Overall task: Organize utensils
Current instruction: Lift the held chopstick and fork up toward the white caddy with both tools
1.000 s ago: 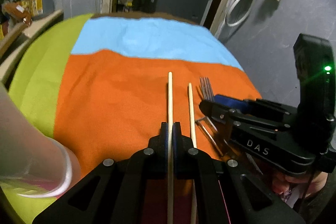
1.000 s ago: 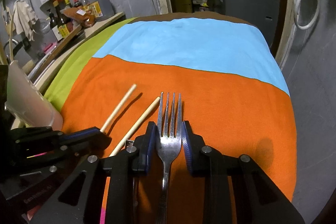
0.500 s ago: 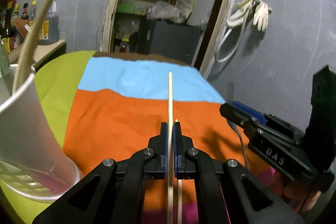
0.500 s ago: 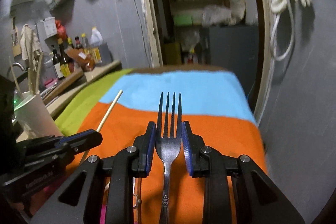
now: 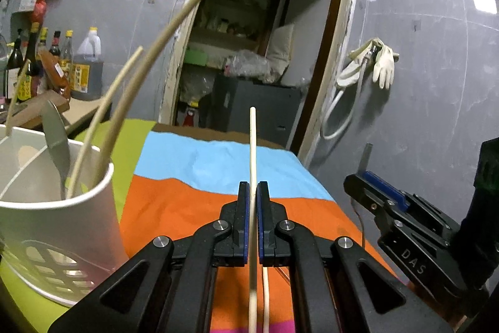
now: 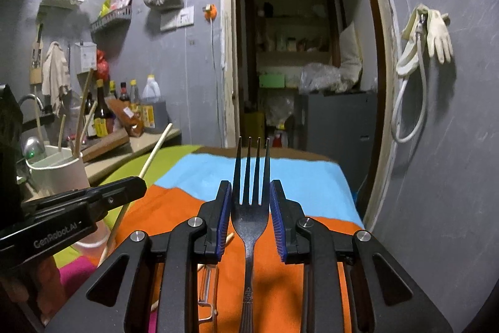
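- Chopstick [image 5: 252, 152] sitting clenched in left gripper [image 5: 253, 192], pointing 12 o'clock above cloth [image 5: 187, 208].
- Right gripper [image 6: 250, 195] grasping fork [image 6: 251, 208], tines at 12.
- Utensil cup [image 5: 56, 223] standing at 9 o'clock.

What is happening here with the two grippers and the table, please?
A person is tidying utensils with a gripper in each hand. The left gripper is shut on a wooden chopstick, and the right gripper holds a metal fork, tines forward. Both are above the striped cloth. The white holder cup on the left already contains chopsticks and cutlery.
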The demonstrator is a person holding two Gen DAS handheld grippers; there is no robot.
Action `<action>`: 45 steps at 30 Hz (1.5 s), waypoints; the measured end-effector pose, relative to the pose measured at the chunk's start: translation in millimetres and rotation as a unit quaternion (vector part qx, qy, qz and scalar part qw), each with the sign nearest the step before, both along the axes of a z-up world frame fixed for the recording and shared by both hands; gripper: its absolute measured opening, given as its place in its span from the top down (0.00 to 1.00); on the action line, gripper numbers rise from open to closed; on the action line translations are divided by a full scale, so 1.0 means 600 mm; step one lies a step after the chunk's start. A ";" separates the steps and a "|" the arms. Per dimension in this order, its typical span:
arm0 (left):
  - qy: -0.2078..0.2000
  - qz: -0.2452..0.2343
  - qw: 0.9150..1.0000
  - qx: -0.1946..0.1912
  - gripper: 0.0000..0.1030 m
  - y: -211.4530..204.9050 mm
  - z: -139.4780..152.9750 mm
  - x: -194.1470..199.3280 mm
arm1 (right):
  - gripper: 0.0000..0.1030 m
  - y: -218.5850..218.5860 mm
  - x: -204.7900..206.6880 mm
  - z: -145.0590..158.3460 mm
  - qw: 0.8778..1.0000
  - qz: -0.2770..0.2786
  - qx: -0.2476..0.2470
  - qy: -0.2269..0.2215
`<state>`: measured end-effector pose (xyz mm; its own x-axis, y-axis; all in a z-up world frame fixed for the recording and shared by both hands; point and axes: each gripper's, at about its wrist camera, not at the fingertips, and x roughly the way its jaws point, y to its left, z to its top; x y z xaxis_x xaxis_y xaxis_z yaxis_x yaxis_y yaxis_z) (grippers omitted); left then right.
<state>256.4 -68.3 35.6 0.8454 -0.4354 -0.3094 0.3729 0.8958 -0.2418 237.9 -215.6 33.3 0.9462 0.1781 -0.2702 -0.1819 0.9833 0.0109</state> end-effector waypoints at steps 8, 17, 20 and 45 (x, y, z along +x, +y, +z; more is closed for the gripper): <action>-0.045 0.007 0.999 0.006 0.97 -0.001 0.009 -0.022 | 0.78 0.008 -0.015 0.005 1.000 0.002 -0.009 -0.026; -0.085 0.019 0.996 0.011 0.97 0.000 0.017 -0.047 | 0.78 0.003 -0.024 0.008 0.999 0.005 0.000 -0.039; -0.097 0.024 0.995 0.011 0.97 0.001 0.020 -0.054 | 0.78 0.004 -0.031 0.011 0.999 0.004 0.000 -0.053; -0.140 0.052 0.988 -0.036 0.97 0.040 0.071 -0.086 | 0.79 0.034 -0.063 0.072 0.994 0.024 0.006 -0.107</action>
